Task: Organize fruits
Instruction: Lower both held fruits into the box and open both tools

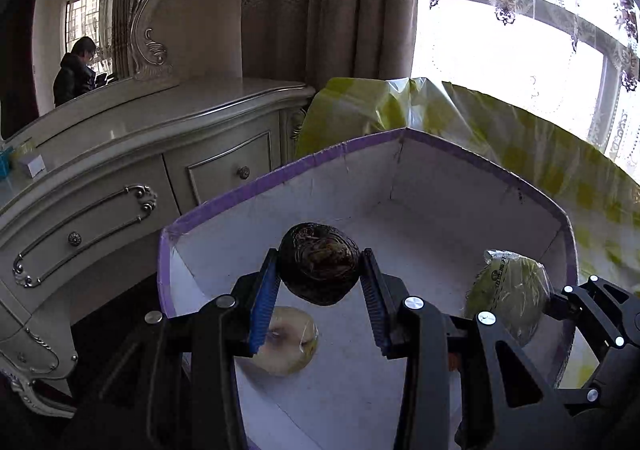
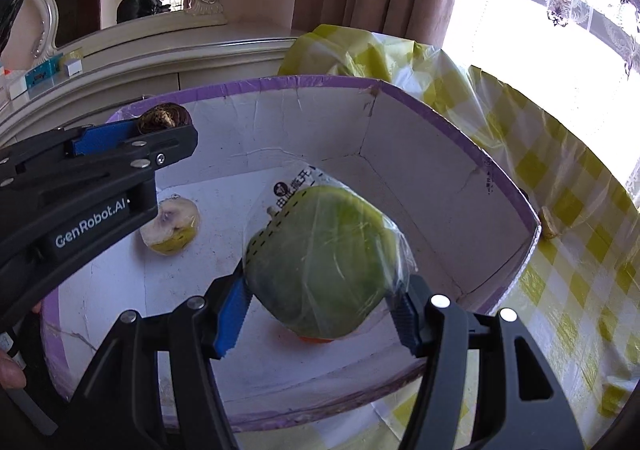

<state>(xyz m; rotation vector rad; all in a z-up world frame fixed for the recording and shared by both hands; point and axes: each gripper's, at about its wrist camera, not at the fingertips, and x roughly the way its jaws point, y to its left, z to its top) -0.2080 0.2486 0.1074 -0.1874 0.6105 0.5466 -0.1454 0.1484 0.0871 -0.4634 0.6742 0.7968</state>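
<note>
Mid-task: L gripper (image 1: pixel 320 286) jaws clamp a dark fruit (image 1: pixel 319 263) over the box (image 2: pixel 460 154), R gripper (image 2: pixel 320 314) jaws grip a bagged green fruit (image 2: pixel 324 262) inside it, pale half fruit (image 2: pixel 170 226) already on box floor; both held ones not yet released.

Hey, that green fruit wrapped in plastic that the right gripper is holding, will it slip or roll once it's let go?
The green fruit probably feels slippery: loose glossy film covers it where the fingers press. Being rounded, it may roll on the box floor.

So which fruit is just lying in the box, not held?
The pale cut half fruit on the white box floor; grippers hold the dark and wrapped green ones.
</note>
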